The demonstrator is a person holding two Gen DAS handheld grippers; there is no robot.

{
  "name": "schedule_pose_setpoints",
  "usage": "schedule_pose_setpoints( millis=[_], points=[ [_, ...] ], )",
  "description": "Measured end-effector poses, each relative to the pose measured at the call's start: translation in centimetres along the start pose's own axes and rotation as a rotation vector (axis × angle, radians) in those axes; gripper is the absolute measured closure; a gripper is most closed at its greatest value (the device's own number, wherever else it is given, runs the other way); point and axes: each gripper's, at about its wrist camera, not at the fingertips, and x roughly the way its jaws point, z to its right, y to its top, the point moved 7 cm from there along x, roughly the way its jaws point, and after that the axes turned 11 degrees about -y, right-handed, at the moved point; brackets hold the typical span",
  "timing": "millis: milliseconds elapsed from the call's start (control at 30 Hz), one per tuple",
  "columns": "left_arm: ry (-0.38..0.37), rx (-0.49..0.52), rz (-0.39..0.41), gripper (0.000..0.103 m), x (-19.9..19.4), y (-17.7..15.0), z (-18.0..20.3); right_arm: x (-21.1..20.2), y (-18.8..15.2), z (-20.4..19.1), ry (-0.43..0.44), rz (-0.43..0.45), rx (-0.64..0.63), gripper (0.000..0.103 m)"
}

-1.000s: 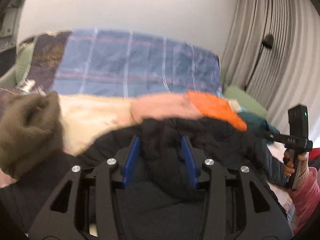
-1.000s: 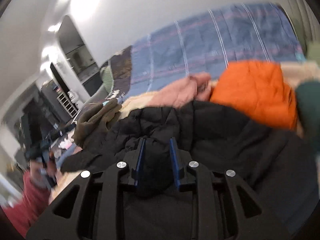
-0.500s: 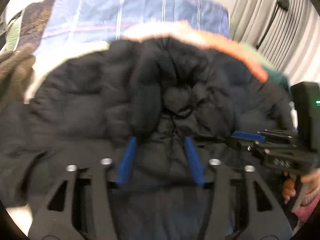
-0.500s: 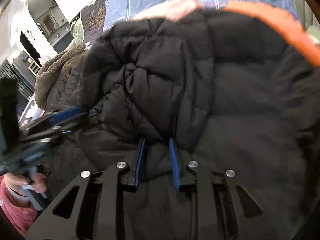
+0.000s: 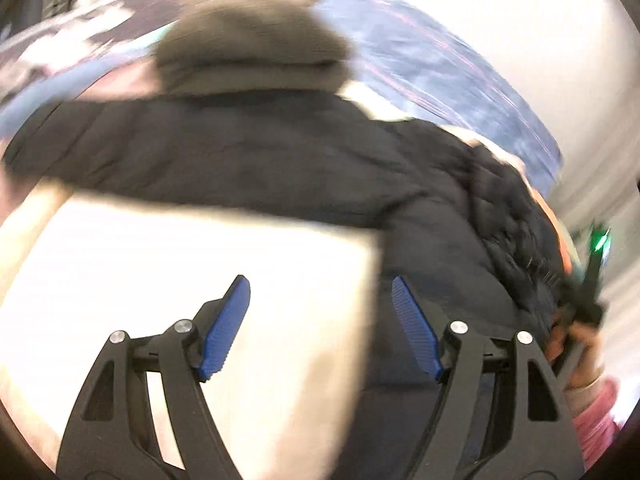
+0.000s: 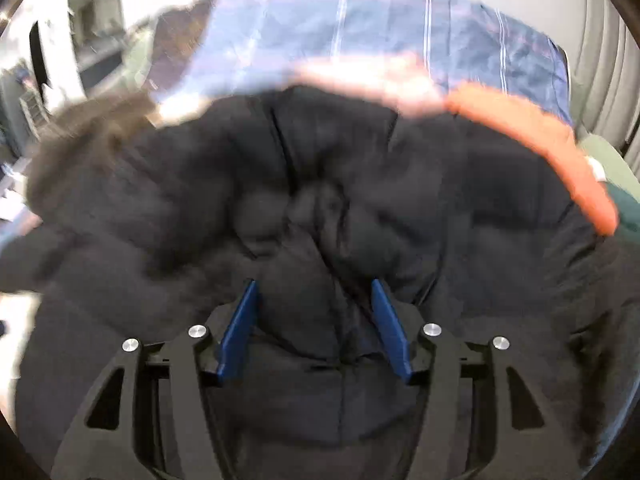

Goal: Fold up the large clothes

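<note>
While the black puffer jacket [image 6: 328,184] is being laid out in a bunched heap on the bed, among other garments, both pairs of fingers are being opened. Between the fingers of the right gripper [image 6: 314,326] a ridge of the jacket's padding is still being straddled, but the pads are being drawn off it, so no firm hold is being kept there. The fingers of the left gripper [image 5: 320,326] are being spread wide over a pale cloth [image 5: 200,264] with nothing between them; the jacket [image 5: 280,152] is lying just beyond and to the right of them, its long axis running left to right across the view. An orange garment [image 6: 560,148] is being pressed against the jacket's far right edge, and a brown knitted one [image 5: 252,40] is lying at its far left. The right gripper is judged the nearer one, being directly over the bulk. A fresh hold on an edge or sleeve is probably being called for, and the left fingers would have to be carried rightward and farther to meet it.
</note>
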Motion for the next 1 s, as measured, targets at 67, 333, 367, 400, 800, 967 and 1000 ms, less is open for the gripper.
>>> schedule_pose_setpoints(
  millis=[67,333,367,400,800,967,1000],
  points=[
    [0.015,-0.084,0.028,0.028,-1.1,0.4,-2.6,1.8,-1.1,-0.5,-0.027,0.024,-0.007,0.034],
    [0.032,-0.467,0.182,0.022,-2.6,3.5,-11.1,2.0,-1.1,-0.4,0.000,0.053,0.013,0.028],
    [0.039,-0.508,0.201,0.022,-2.7,4.0,-12.1,2.0,-1.1,-0.5,-0.002,0.055,0.013,0.028],
    [0.039,-0.537,0.221,0.022,-2.8,4.6,-12.7,1.9,-1.1,-0.3,-0.004,0.057,0.012,0.028],
    [0.086,-0.605,0.370,0.069,-3.3,9.0,-17.1,1.8,-1.6,0.0,0.015,0.066,0.024,0.025],
    [0.101,-0.377,0.460,0.088,-6.4,12.3,-11.3,1.7,-1.6,0.1,0.026,0.067,0.030,0.024],
    [0.098,-0.327,0.474,0.090,-7.0,13.2,-9.4,1.7,-1.6,0.1,0.028,0.068,0.030,0.024]
  ],
)
